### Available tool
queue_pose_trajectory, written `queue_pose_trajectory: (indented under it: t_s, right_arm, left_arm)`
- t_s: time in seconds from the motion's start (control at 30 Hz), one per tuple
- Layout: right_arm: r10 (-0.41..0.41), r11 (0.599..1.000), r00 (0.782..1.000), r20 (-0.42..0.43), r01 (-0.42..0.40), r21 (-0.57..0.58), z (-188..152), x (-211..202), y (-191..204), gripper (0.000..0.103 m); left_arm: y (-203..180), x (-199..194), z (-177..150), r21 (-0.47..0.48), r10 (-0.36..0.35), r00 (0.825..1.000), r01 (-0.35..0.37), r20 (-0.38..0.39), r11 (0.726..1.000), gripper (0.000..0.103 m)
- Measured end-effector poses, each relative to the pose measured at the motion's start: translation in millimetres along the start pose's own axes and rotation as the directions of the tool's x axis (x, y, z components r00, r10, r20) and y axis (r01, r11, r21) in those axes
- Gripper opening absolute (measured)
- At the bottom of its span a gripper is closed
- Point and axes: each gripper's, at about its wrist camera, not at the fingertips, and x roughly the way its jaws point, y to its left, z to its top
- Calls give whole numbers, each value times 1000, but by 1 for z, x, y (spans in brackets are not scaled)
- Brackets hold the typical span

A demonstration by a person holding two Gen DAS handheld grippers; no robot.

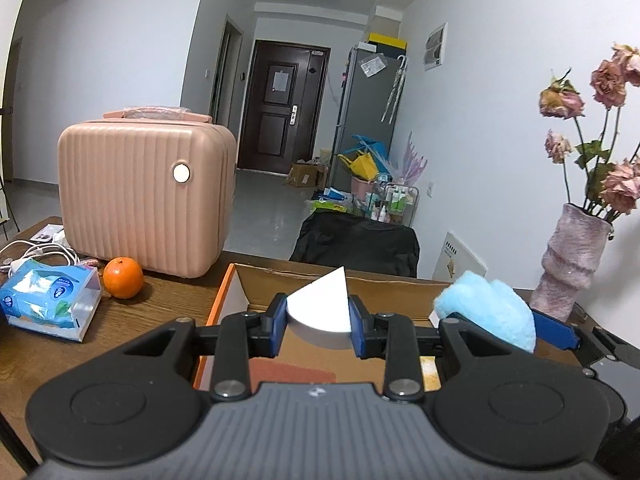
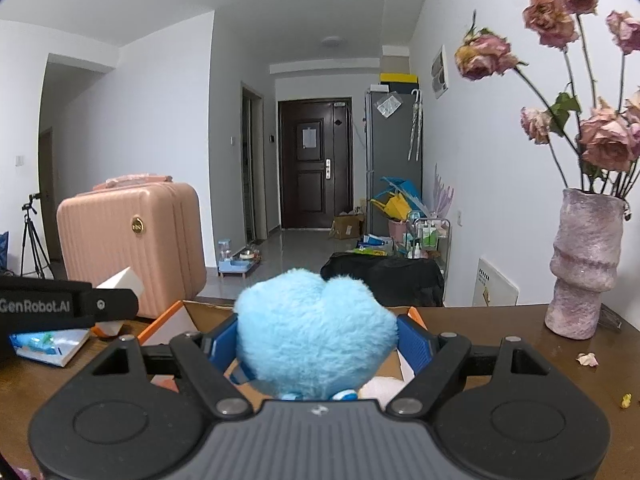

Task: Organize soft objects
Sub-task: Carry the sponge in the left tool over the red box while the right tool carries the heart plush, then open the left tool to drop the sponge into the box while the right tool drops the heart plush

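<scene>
My left gripper [image 1: 319, 320] is shut on a white foam wedge [image 1: 320, 304] and holds it above the open cardboard box [image 1: 240, 284] with orange edges. A fluffy light-blue plush toy [image 2: 314, 334] fills my right gripper [image 2: 316, 344], whose blue pads press on both its sides. The plush also hangs over the box [image 2: 188, 312]. In the left wrist view the plush [image 1: 490, 308] and the right gripper's blue finger show at the right. In the right wrist view the left gripper's black finger and the white wedge [image 2: 120, 280] show at the left.
A pink ribbed suitcase [image 1: 144, 192] stands on the wooden table [image 1: 132, 320] behind an orange [image 1: 123, 278] and a blue tissue pack [image 1: 48, 304]. White cables lie at the far left. A pink vase [image 2: 584, 264] with dried roses stands at the right.
</scene>
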Motion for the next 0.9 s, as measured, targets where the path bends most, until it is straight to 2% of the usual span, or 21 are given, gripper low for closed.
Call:
queue_pose_trajectory:
  t_s: [0.6,0.77,0.9]
  right_arm:
    - [-3,995,994,-113,-9,-103,3,65,15,80]
    - [3,995,991,-132,-16,-99,0,76,15,80]
    - [-1,996,990,-143,-12,-92,-6,84,13,83]
  left_arm:
    - [10,55,1,0,54,993,-55,-102,998,32]
    - [12,67,-5,7,66,988,-65,-140,998,32]
    - [10,65,-6,20,59,989,-57,-135,998,36]
